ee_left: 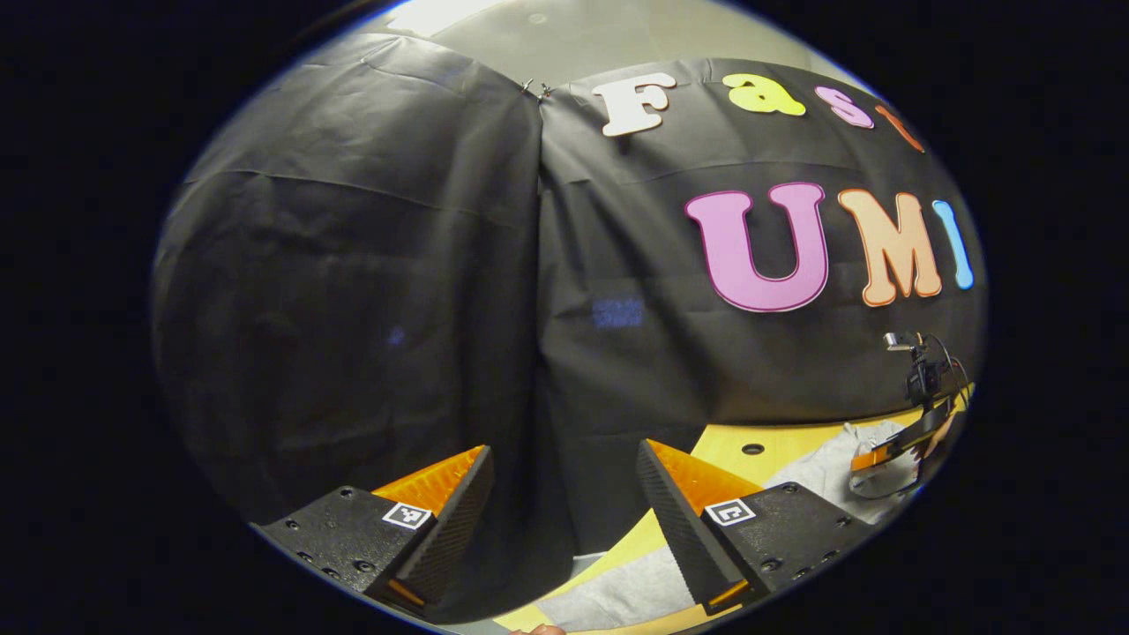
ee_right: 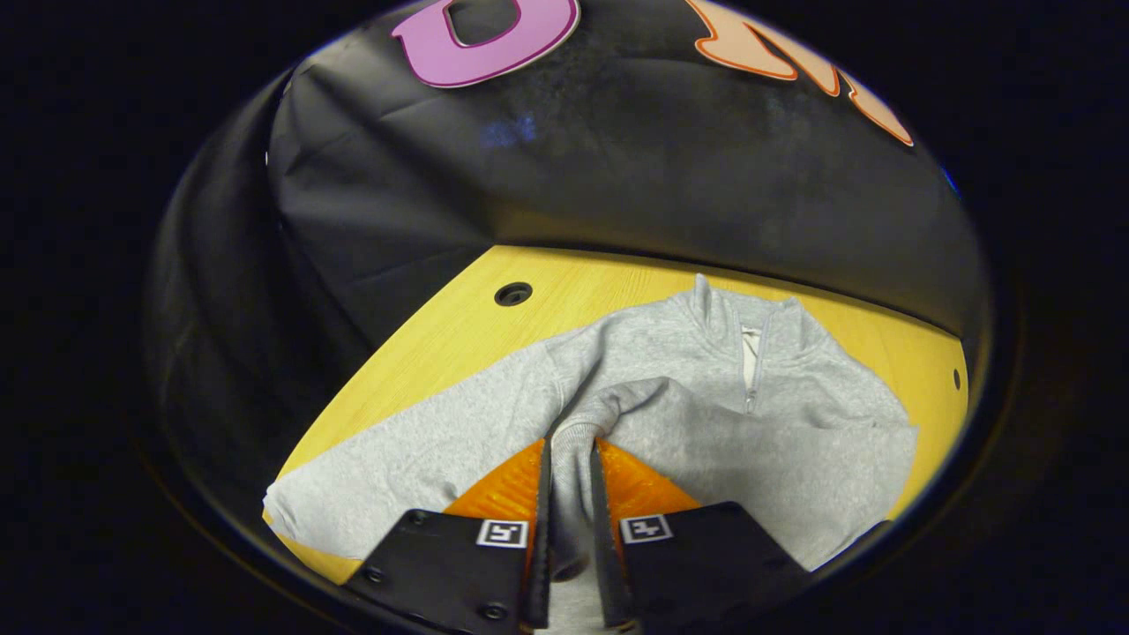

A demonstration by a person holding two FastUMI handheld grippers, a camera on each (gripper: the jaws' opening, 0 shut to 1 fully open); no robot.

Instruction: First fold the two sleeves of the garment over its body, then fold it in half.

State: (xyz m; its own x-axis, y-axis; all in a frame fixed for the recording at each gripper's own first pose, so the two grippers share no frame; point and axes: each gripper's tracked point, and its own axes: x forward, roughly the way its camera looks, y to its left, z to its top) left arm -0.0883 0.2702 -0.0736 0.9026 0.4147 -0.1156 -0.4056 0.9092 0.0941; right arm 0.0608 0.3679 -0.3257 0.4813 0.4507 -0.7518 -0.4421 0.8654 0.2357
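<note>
— Black cloth walls (ee_right: 617, 176) close the booth behind a yellow wooden tabletop (ee_right: 459, 344); what lies on it?

— One grey sweatshirt (ee_right: 794, 441), spread flat in the right gripper view, its zip collar (ee_right: 750, 331) pointing to 12 o'clock; one sleeve (ee_right: 388, 467) runs out toward 8 o'clock along the tabletop; the other sleeve (ee_right: 609, 423) is drawn across the chest toward 6 o'clock, its ribbed cuff reaching the camera's own fingers.

— And the right gripper (ee_right: 571, 454)?

— Its jaws stand narrow, with the cuff of that folded sleeve pinched between them; both fingers press on the fabric; a round hole (ee_right: 513, 294) in the tabletop sits at 11 o'clock from the grip.

— What about the left gripper (ee_left: 564, 476)?

— It is raised and faces the cloth wall; its jaws are wide apart with nothing between them; below them, at 5 o'clock in the left gripper view, a strip of the grey sweatshirt (ee_left: 617, 586) lies on the tabletop (ee_left: 723, 445).

— Anything else in that view?

— At 4 o'clock, near the edge, the other gripper shows over more grey fabric; a small camera on a stand (ee_left: 917, 370) rises just above it.
</note>
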